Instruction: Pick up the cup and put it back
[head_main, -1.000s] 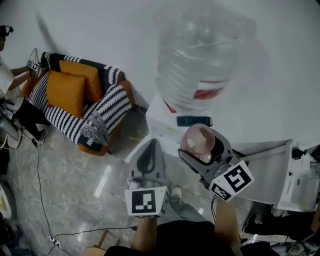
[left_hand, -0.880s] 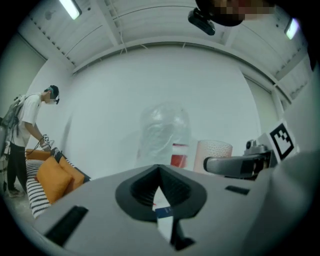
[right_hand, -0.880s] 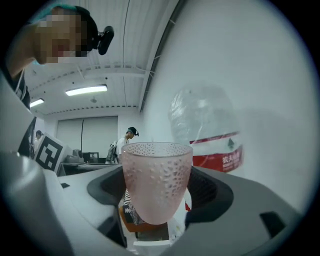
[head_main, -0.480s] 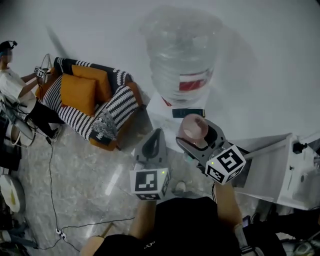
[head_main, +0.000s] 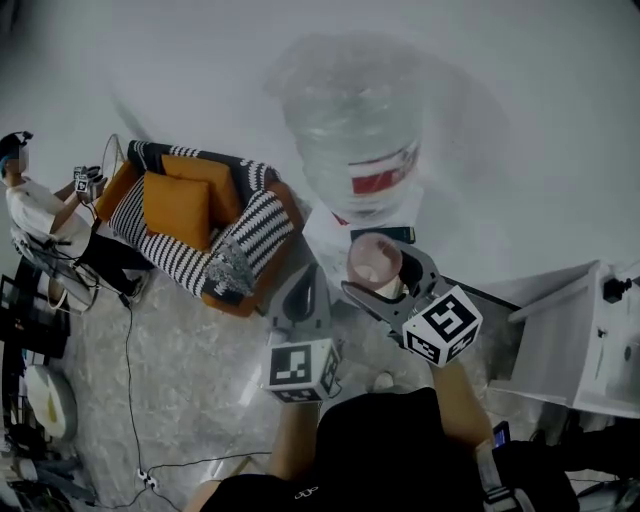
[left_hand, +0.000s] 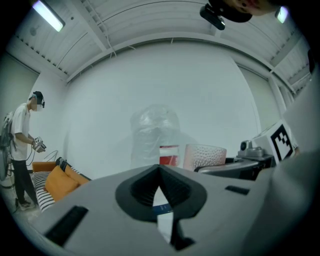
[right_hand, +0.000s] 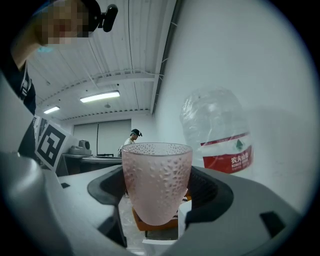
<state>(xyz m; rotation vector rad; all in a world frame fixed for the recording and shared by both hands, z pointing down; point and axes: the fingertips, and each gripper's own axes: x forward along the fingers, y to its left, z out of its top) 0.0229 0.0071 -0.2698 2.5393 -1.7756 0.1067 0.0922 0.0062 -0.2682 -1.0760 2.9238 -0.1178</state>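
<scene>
Right gripper (head_main: 388, 280): jaws are closed on the cup (head_main: 374, 260), which is pinched by its lower sides, upright, mouth up, seemingly empty.
Left gripper (left_hand: 160, 172): jaws are pressed together; nothing is held.
Cup, location: it is carried in the air in front of the dispenser (head_main: 325, 235), below the bottle (head_main: 350, 130). No surface is seen touching its base.
Change noted: over the last second the grip on the cup has been kept unaltered. In the head view the bottle has shrunk and shifted left, and the sofa (head_main: 200, 225) has shifted right. This is read as head movement rather than cup travel.
Task standing: the pick-up is judged done and the putting back is judged outstanding. The resting spot cannot be made out.
</scene>
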